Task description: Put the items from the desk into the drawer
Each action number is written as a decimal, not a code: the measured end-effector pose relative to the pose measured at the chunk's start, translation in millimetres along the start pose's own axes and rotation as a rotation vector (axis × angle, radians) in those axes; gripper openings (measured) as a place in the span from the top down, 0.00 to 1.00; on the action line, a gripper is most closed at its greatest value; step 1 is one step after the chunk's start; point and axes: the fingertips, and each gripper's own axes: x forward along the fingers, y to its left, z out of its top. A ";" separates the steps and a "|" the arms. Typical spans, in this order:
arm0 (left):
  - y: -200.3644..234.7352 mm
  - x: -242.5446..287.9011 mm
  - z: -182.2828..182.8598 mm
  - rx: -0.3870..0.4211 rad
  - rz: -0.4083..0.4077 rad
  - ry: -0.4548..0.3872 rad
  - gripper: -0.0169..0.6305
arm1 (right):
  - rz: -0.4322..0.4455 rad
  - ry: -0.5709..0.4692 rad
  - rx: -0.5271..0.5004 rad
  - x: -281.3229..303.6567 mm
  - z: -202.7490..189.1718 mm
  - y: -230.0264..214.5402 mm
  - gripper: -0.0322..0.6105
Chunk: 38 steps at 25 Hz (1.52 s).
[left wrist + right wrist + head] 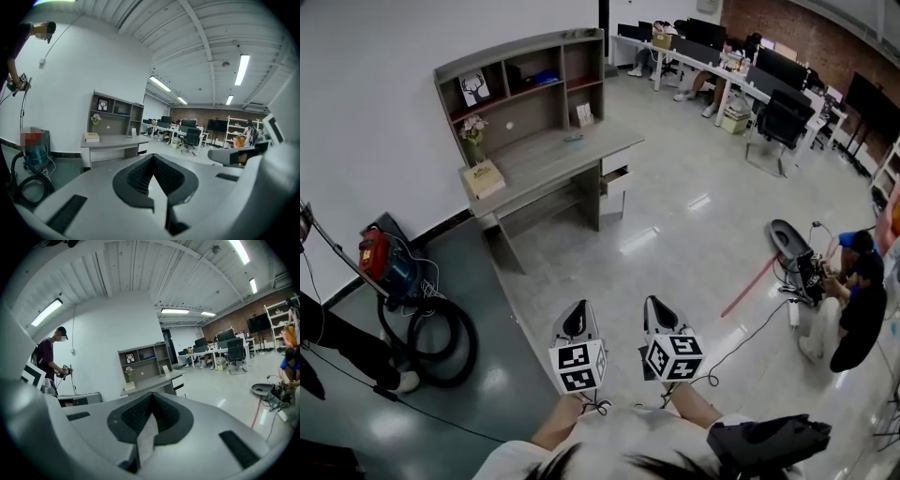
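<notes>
Grey plastic with black ribbed pads, the left gripper (578, 307) is clenched with nothing between its jaws, which meet in a tight seam in its own view. The right gripper (657, 304) just beside it is clenched and empty too. Both are held side by side in front of the person, over bare pale floor (675, 234) and well apart from the desk (553, 159), which stands against the white wall ahead. On the desk's left end lies a tan book (484, 177), with a pot of pink flowers (472, 128) behind it. A small dark object (573, 138) lies farther right on the top, too small to tell what it is. Under the desk's right end a drawer (616, 178) stands pulled partly out. A shelf unit (525, 80) sits on the back of the desk, holding a framed picture (474, 89). Left of the desk, a red and blue vacuum cleaner (389, 262) rests on the darker floor with its black hose (431, 337) coiled beside it.
</notes>
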 end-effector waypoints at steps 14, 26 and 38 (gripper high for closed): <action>31.4 16.1 1.3 -0.039 -0.010 0.026 0.98 | -0.058 0.054 0.013 22.0 -10.5 -2.1 0.95; 26.9 79.0 16.3 -0.028 0.004 0.028 0.98 | -0.052 0.075 0.019 75.7 9.6 -39.3 0.95; 19.4 168.4 42.0 -0.037 0.048 0.020 0.98 | 0.003 0.106 0.002 157.8 45.7 -83.9 0.95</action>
